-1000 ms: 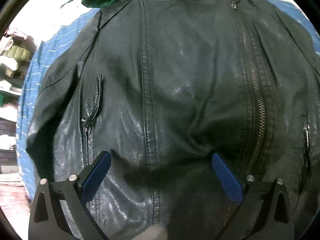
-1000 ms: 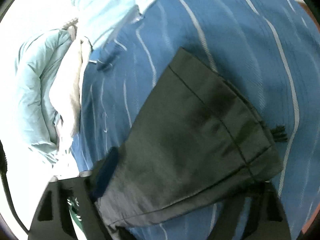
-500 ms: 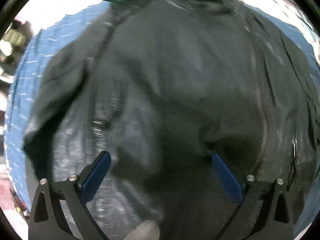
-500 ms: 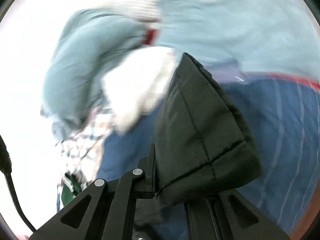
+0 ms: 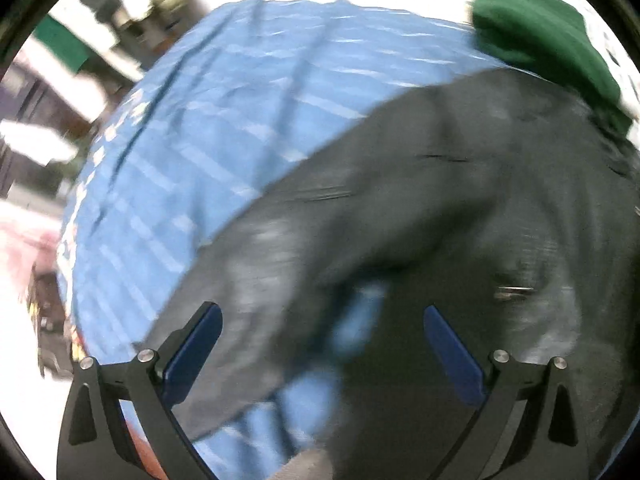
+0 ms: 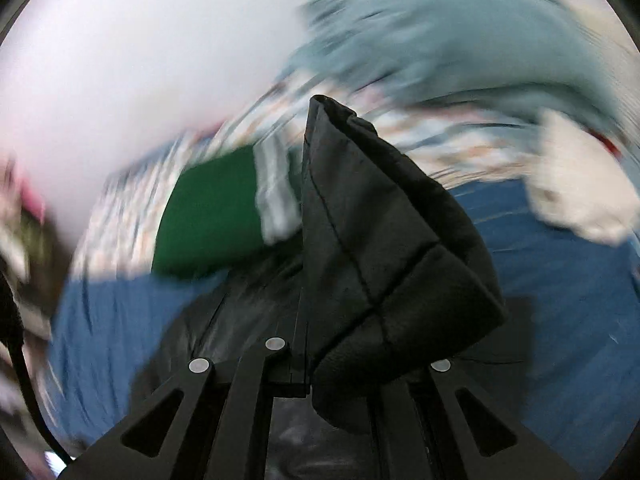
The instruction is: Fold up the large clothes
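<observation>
in the left wrist view we see our left gripper [image 5: 320, 344] with its two blue-padded fingers [image 5: 192, 352] spread wide, nothing between them. under the gap lies the black jacket [image 5: 440, 220], spread over the blue striped sheet [image 5: 208, 128]. its body fills the frame from 1 o'clock to 5 o'clock, and one sleeve [image 5: 256, 300] runs down toward 7 o'clock, passing beneath the finger at 8 o'clock. a wedge of sheet shows between sleeve and body near 6 o'clock. the picture is smeared, so we cannot tell whether the pads touch the leather. a small metal glint [image 5: 514, 289], probably a zip pull, sits at about 4 o'clock. a green garment [image 5: 540, 32] lies at 1 o'clock, touching the jacket's top edge.

in the right wrist view our right gripper [image 6: 304, 360] has its fingers pressed together on the jacket's other sleeve, pinching the sleeve cuff [image 6: 384, 272]. the cuff stands up from the jaws and flops over toward 3 o'clock, hiding the right-hand finger. behind it, at 9 o'clock, is the green garment [image 6: 208, 220] with a pale band at its edge, and below that more of the black jacket [image 6: 240, 304] on the blue sheet [image 6: 112, 320]. a pale teal bundle [image 6: 440, 48] and a white cloth [image 6: 576, 192] lie blurred between 1 and 3 o'clock. a black cable [image 6: 20, 344] hangs at the 8 o'clock rim.
</observation>
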The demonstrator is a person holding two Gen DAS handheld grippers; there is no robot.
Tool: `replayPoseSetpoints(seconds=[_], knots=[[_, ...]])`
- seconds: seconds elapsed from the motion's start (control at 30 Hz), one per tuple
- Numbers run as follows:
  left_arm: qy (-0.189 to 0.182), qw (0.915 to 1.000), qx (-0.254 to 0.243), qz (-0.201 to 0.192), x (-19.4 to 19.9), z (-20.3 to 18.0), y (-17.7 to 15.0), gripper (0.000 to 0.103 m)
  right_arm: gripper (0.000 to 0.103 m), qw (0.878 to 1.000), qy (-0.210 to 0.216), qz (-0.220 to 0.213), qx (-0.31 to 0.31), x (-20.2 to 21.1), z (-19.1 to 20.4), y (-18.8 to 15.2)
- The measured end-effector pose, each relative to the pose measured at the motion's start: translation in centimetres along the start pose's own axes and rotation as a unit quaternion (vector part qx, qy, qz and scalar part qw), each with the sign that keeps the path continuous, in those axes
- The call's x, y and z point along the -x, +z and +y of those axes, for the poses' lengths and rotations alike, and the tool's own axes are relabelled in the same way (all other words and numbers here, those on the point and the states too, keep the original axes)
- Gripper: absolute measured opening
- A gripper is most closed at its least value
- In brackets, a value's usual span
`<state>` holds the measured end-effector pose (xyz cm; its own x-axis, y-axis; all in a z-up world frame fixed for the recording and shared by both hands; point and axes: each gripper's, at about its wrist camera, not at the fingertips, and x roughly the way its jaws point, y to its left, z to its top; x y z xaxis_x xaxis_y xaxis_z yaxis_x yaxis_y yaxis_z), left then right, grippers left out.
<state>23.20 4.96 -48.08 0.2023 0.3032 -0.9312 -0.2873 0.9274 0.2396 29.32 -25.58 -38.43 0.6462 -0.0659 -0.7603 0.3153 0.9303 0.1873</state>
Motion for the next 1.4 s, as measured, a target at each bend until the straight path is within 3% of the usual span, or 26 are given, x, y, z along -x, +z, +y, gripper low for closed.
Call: replayPoseSetpoints(seconds=[0.13,0.2,0.27,0.3,0.37,0.4,0.43,0.5,0.57,0.63,0.7,0.73,0.8,0.87,0.9,0.93,1.0,1.07,1.17,1.3,1.37,1.4], knots=[[0.017,0.9978,0.054,0.034,-1.4,6.2,-1.6,0.103,0.005,0.986,-0.009,0.093,0.139,-8.9,10.9,-6.9],[0.021,0.9953,0.08,0.05,-2.0,8.6,-2.7,0.103,0.008,0.966,-0.021,0.167,0.194,-12.8,13.7,-10.8],[0.021,0.9913,0.109,0.07,-2.5,11.0,-4.2,0.103,0.02,0.949,-0.019,0.219,0.224,-14.7,15.5,-13.6],[0.019,0.9889,0.124,0.081,-2.8,12.0,-4.8,0.103,0.028,0.947,-0.005,0.226,0.228,-14.4,16.3,-14.3],[0.0,0.9802,0.166,0.109,-3.0,13.9,-6.7,0.103,0.05,0.948,0.043,0.235,0.211,-13.1,16.3,-14.2],[-0.014,0.9748,0.187,0.12,-3.1,14.4,-7.7,0.103,0.07,0.946,0.08,0.246,0.194,-12.2,16.1,-14.1],[-0.042,0.9636,0.225,0.138,-3.4,15.5,-9.0,0.103,0.075,0.946,0.107,0.248,0.177,-10.9,15.7,-14.0],[-0.096,0.9373,0.292,0.165,-4.3,17.0,-10.8,0.103,0.075,0.945,0.139,0.252,0.158,-9.0,14.8,-13.4],[-0.16,0.894,0.373,0.19,-5.9,18.2,-12.9,0.102,0.075,0.945,0.137,0.264,0.136,-7.9,13.2,-12.4],[-0.21,0.8437,0.451,0.202,-8.0,19.0,-14.5,0.102,0.075,0.943,0.138,0.285,0.099,-7.8,11.1,-12.0],[-0.233,0.8099,0.502,0.193,-9.6,19.8,-15.0,0.102,0.075,0.942,0.128,0.304,0.063,-8.1,8.5,-11.5],[-0.226,0.8015,0.522,0.185,-10.2,20.3,-14.9,0.102,0.075,0.941,0.124,0.309,0.057,-7.9,7.9,-11.3],[-0.196,0.7921,0.554,0.166,-11.0,22.0,-14.2,0.089,0.075,0.94,0.109,0.319,0.045,-8.2,7.1,-11.8],[-0.158,0.7998,0.559,0.15,-11.1,23.8,-13.0,0.044,0.075,0.94,0.105,0.324,0.026,-8.4,6.3,-12.3],[-0.141,0.8083,0.554,0.139,-11.0,24.7,-12.3,0.03,0.075,0.941,0.102,0.322,0.019,-8.4,6.1,-12.6],[-0.131,0.8245,0.539,0.113,-11.0,26.0,-10.9,0.018,0.075,0.942,0.099,0.32,0.014,-8.5,6.1,-12.9],[-0.121,0.848,0.511,0.074,-11.1,27.9,-8.0,0.015,0.075,0.944,0.094,0.315,0.006,-8.3,6.4,-13.3],[-0.122,0.8661,0.484,0.034,-11.3,29.1,-4.6,0.014,0.075,0.947,0.089,0.309,0.0,-8.1,7.2,-13.5],[-0.151,0.8794,0.451,-0.011,-13.2,30.9,0.4,0.014,0.075,0.948,0.083,0.307,-0.003,-8.0,8.3,-13.8],[-0.207,0.8766,0.434,-0.001,-16.0,30.4,1.9,0.018,0.075,0.947,0.077,0.311,0.005,-8.5,9.9,-14.4],[-0.237,0.8639,0.444,0.012,-17.0,29.2,0.7,0.028,0.075,0.946,0.079,0.315,0.003,-8.8,10.5,-14.7],[-0.258,0.851,0.457,0.005,-16.7,28.4,-0.5,0.032,0.075,0.945,0.082,0.315,0.001,-8.9,10.8,-14.9]])
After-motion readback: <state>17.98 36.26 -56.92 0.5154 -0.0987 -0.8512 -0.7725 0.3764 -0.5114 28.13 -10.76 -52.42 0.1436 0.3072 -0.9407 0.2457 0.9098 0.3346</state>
